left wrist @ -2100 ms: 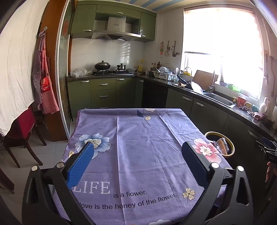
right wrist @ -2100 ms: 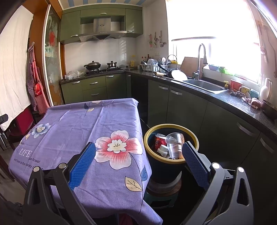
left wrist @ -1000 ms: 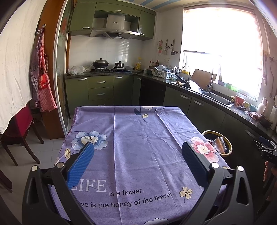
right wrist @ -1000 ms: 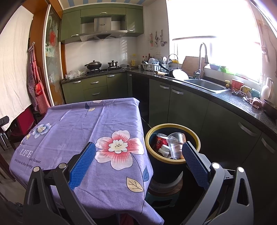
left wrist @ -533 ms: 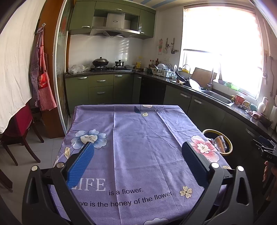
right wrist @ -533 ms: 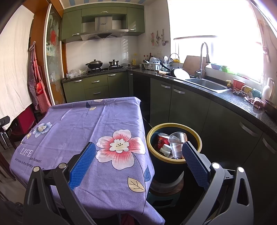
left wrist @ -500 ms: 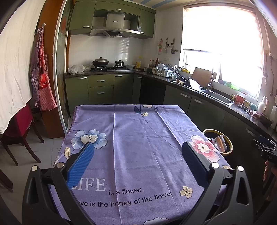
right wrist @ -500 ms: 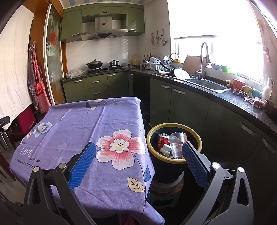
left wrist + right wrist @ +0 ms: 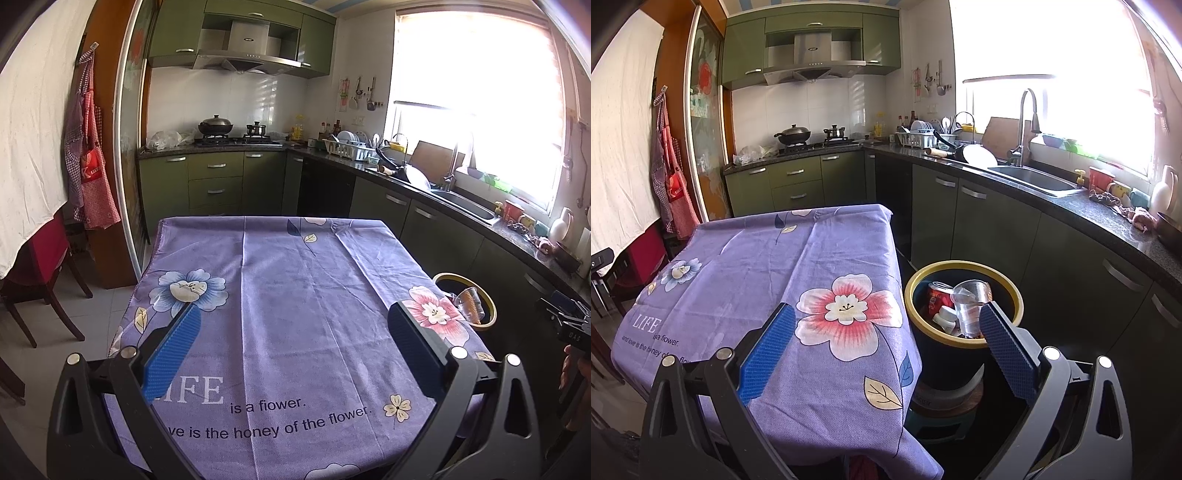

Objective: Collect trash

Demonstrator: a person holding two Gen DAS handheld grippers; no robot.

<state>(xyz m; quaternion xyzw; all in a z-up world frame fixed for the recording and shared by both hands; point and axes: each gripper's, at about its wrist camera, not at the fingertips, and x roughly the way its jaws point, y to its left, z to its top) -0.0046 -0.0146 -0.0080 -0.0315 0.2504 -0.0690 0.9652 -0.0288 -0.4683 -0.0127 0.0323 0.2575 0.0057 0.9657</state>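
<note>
A dark bin with a yellow rim [image 9: 964, 343] stands on a small stool beside the table's right edge. It holds a red can [image 9: 936, 295], a clear plastic cup [image 9: 971, 302] and small white pieces. The bin [image 9: 489, 314] also shows at the right in the left wrist view. The table under the purple flowered cloth [image 9: 295, 295] carries no loose items. My left gripper [image 9: 293, 345] hovers open over the table's near end. My right gripper [image 9: 886, 345] hangs open over the table's right corner, just short of the bin, with nothing between its fingers.
Green kitchen cabinets with a dark counter [image 9: 1052, 206] run along the back and right, with a sink [image 9: 1034, 181], dish rack and hob. A chair [image 9: 37, 280] stands at the left by a hanging apron [image 9: 92, 173]. A hand [image 9: 574, 369] shows at the right edge.
Both grippers have drifted slightly back from the table and stay open; the views have barely shifted over the last half second.
</note>
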